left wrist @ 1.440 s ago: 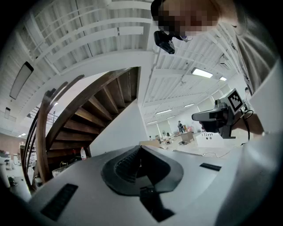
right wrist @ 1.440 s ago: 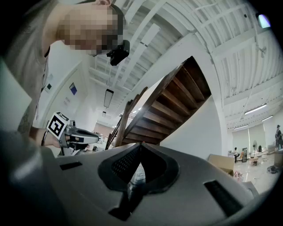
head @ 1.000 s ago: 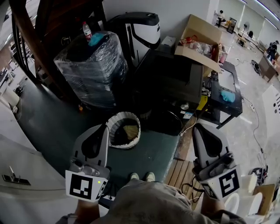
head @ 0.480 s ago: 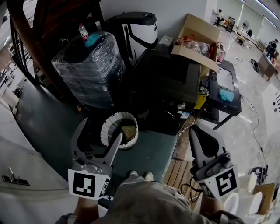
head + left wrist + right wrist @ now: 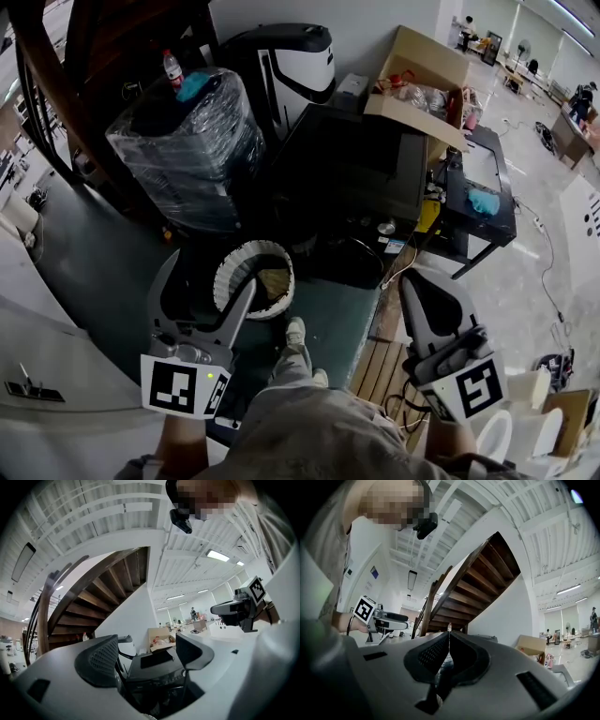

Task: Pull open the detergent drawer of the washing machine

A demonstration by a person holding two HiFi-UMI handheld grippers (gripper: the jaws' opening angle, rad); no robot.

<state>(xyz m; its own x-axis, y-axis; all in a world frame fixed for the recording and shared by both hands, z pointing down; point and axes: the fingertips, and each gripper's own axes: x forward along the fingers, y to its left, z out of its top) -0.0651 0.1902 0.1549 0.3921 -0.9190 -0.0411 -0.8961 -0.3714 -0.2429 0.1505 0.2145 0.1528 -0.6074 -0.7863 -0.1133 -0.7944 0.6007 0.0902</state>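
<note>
A dark, boxy washing machine [image 5: 361, 173] stands ahead of me, seen from above; I cannot make out its detergent drawer. In the left gripper view the same machine [image 5: 154, 665] shows between the jaws but well beyond them. My left gripper [image 5: 208, 286] [image 5: 147, 656] is open; its jaws have just been opening and hold nothing. It hangs over the green floor near a white basket. My right gripper [image 5: 412, 281] [image 5: 449, 634] is shut and empty, short of the machine's right front corner. Both grippers are well apart from the machine.
The white ribbed basket [image 5: 253, 279] sits on the floor in front of the machine. A plastic-wrapped stack [image 5: 183, 150] stands at the left, a black-and-white appliance [image 5: 291, 66] behind, an open cardboard box [image 5: 427, 75] and a low black table [image 5: 483, 197] at the right. A wooden staircase [image 5: 93, 606] rises at the left.
The left gripper's jaws went from shut to wide open. One of the person's feet has stepped forward towards the basket. Both grippers shifted only slightly.
</note>
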